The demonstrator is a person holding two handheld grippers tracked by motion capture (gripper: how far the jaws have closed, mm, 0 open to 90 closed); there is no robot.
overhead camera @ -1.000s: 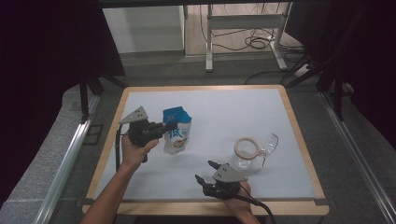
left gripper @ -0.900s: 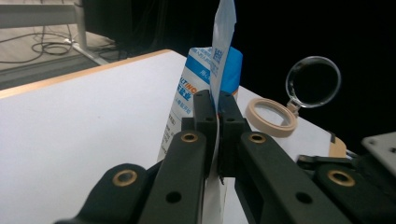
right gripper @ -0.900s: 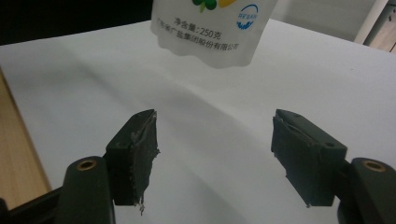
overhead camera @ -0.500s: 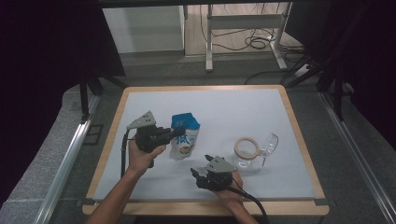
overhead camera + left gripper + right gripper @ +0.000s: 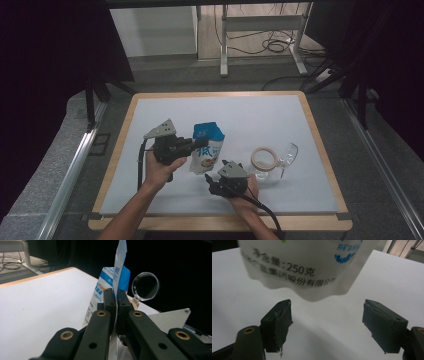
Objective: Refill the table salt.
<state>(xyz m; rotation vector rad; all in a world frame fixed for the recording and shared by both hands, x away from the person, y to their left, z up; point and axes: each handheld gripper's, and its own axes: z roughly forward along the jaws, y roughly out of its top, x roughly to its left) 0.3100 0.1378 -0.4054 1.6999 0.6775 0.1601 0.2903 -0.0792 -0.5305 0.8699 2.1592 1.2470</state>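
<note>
A blue-and-white printed pouch (image 5: 206, 153) hangs upright, its bottom lifted clear of the white table (image 5: 150, 115) near the front edge. Its flat side seam is pinched, its lower edge wavy, with Chinese lettering across it.

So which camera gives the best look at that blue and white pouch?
The high view: the whole pouch shows, held up by the left gripper. The left gripper view shows its pinched edge, the right gripper view its printed bottom.

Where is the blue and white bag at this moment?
In the high view, the bag hangs near the table's middle, pinched by the left gripper, with the right gripper open just below it.
</note>
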